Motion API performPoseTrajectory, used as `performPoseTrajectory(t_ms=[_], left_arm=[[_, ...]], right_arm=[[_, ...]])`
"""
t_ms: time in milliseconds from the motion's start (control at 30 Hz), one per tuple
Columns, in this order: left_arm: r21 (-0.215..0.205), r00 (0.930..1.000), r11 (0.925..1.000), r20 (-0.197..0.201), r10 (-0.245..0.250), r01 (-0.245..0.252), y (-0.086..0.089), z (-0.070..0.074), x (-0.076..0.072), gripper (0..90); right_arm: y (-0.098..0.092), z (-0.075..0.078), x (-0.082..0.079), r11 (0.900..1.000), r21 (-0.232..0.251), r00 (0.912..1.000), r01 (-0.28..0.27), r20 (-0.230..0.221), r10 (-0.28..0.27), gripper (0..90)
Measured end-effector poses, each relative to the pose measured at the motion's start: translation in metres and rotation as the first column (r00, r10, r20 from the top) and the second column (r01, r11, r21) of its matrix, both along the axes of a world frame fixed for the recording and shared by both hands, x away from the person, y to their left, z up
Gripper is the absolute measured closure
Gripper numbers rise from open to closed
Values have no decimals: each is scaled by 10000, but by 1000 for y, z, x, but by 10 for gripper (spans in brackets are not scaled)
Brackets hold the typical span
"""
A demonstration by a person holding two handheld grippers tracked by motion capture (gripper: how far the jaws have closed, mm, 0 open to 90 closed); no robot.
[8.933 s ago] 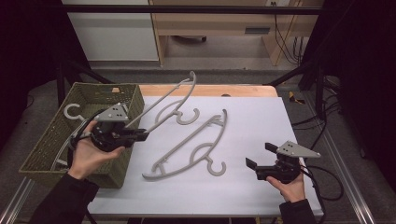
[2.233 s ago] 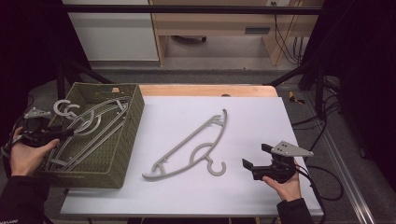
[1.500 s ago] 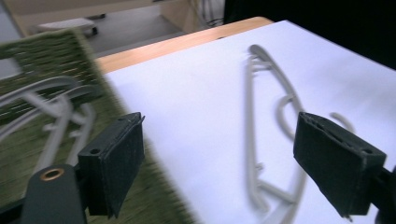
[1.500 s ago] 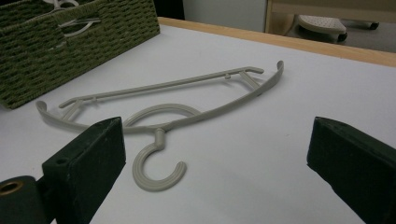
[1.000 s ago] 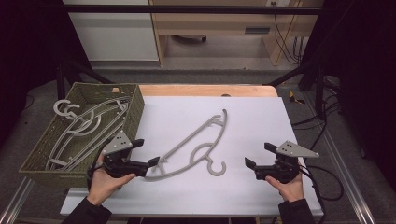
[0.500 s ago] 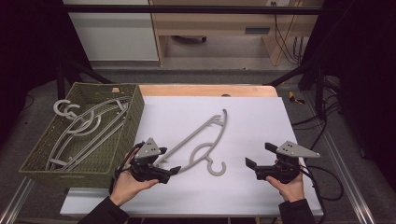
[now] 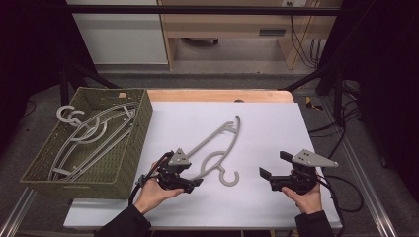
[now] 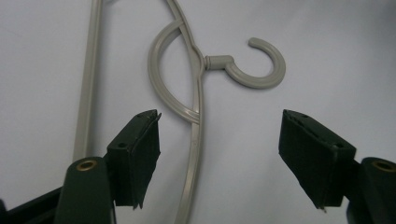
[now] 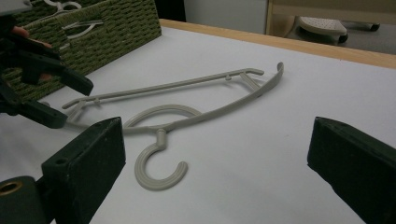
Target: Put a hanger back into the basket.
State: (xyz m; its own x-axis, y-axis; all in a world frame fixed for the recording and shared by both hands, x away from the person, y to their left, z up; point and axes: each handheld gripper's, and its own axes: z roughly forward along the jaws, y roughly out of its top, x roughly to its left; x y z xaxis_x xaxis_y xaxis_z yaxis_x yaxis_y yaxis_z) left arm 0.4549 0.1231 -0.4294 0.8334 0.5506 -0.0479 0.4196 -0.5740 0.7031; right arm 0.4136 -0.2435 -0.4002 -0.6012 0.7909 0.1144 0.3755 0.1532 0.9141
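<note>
Left gripper [image 7: 193, 181] straddling the grey hanger [image 7: 217, 148] on the white table [image 7: 276, 118]
The hanger lies mid-table, hook toward the near edge; the left jaws, just closing, stand apart around its curved arm without touching. Right gripper [image 7: 267, 174], jaws wide apart and empty, rests near the near right corner

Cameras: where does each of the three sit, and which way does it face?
High view: above the table's near edge, facing forward and down; both forearms, left gripper, right gripper.
Left gripper view: on that gripper, looking down between open jaws at the grey plastic hanger.
Right gripper view: low, facing across the white table to the green woven basket.
All share the hanger.
</note>
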Motion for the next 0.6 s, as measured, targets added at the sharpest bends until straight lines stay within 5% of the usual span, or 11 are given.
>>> performPoseTrajectory(t_ms=[600], left_arm=[[943,9990,9954,-426,-116,156,-17,-29,15,575]], right_arm=[[1,-1,1,10000,-8,10000,-8,-90,8,47]])
